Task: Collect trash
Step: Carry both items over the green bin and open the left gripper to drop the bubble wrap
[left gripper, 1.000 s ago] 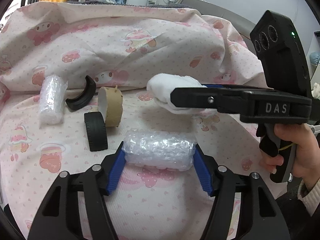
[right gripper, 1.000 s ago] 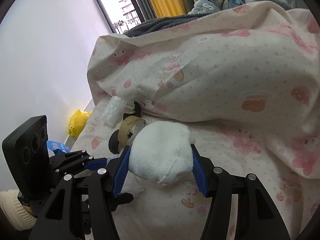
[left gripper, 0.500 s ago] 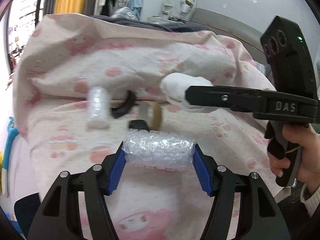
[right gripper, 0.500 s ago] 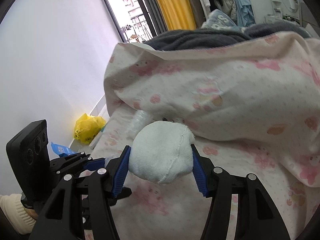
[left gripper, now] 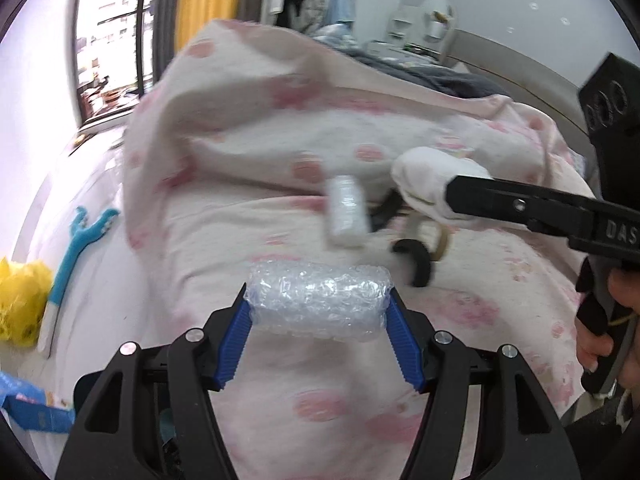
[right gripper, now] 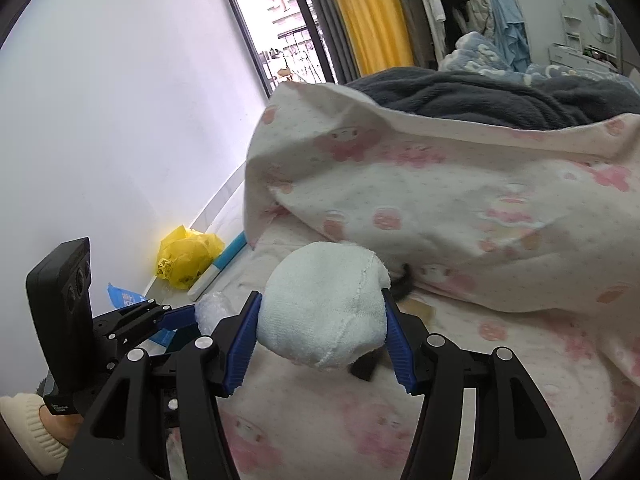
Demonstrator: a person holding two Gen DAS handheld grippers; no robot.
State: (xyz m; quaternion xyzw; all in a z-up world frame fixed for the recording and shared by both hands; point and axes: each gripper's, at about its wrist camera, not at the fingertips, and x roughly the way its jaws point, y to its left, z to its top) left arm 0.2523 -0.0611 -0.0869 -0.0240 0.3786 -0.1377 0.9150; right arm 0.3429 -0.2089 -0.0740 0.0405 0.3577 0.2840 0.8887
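**Both grippers full over the bed**

The left gripper (left gripper: pixel 318 312) squeezed a bubble wrap roll (left gripper: pixel 318 300). The right gripper (right gripper: pixel 322 330) squeezed a white cloth ball (right gripper: pixel 324 312). Another bubble wrap roll (left gripper: pixel 346 216) and a black ring (left gripper: pixel 416 260) lay on the pink bed (left gripper: pixel 320 420) behind them.

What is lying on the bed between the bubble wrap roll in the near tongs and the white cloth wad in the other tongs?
In the left wrist view, a smaller, blurred plastic roll lies between the bubble wrap roll and the white cloth wad.
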